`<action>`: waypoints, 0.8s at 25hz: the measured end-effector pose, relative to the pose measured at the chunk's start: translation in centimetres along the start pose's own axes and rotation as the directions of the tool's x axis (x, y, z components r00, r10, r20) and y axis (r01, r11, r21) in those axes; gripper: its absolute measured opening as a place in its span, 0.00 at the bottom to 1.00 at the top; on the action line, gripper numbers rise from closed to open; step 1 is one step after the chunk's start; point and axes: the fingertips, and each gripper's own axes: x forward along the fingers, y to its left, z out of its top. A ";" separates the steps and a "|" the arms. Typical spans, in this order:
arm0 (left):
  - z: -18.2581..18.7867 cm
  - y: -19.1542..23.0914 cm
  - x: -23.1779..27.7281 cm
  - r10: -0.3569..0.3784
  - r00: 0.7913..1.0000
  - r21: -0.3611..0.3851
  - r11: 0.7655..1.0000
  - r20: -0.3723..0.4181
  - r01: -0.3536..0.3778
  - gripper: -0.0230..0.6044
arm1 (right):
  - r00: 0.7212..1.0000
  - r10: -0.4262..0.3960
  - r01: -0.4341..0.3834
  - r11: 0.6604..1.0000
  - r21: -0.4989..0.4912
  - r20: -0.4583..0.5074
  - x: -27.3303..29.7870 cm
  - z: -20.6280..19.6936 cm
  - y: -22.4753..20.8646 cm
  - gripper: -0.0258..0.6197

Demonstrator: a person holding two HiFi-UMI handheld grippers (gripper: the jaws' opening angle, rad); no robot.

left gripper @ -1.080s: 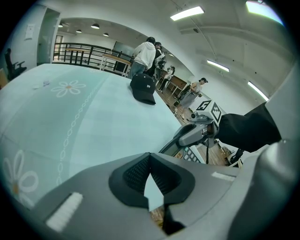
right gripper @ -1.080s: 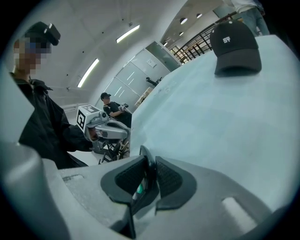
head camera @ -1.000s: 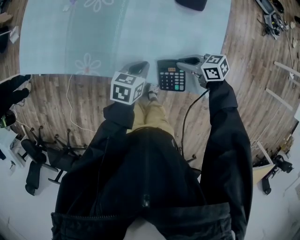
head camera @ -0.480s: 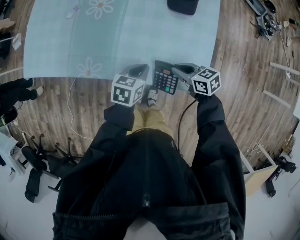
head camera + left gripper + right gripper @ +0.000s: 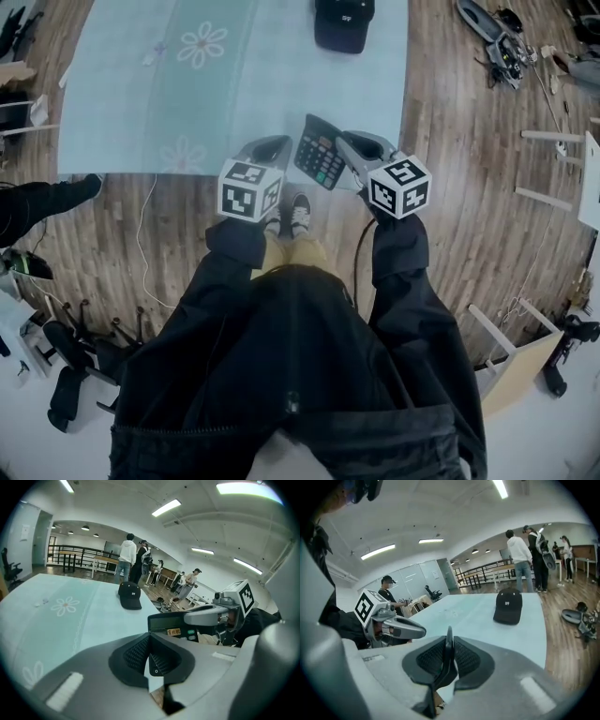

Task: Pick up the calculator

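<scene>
Saw a black cap [image 5: 343,22] lying on the table [image 5: 281,94], toward its far right corner. Noted daisy prints [image 5: 203,43] on the table's left half, wooden floor [image 5: 459,187] around it, people [image 5: 126,557] standing beyond its far end.

Bright, even indoor light from ceiling strip lights [image 5: 166,507], blown out at upper right of left gripper view. Strong fisheye bending, dark vignette at edges. Left hand-held gripper [image 5: 151,657] soft in foreground. Faint shadows on desk [image 5: 281,75].
</scene>
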 end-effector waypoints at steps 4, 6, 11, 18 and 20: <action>2.2 -1.1 -1.1 0.002 0.999 0.029 1.000 0.047 -0.003 0.04 | 0.996 -0.085 0.085 0.996 -0.024 0.020 -1.7 2.6 0.5 0.12; 3.5 -1.4 -1.6 0.002 0.997 0.042 0.999 0.072 -0.005 0.04 | 0.991 -0.134 0.135 0.990 -0.035 0.025 -2.3 3.7 0.7 0.12; 5.9 -2.6 -3.1 -0.004 0.993 0.078 0.997 0.116 -0.005 0.04 | 0.979 -0.191 0.195 0.979 -0.055 0.069 -4.2 6.2 2.5 0.12; 12.0 -4.2 -6.1 0.001 0.968 0.123 0.992 0.249 -0.032 0.04 | 0.946 -0.254 0.284 0.949 -0.137 0.202 -7.6 12.9 5.4 0.12; 13.9 -4.7 -7.3 -0.007 0.957 0.146 0.989 0.290 -0.037 0.04 | 0.932 -0.264 0.307 0.939 -0.156 0.250 -8.5 14.9 6.3 0.12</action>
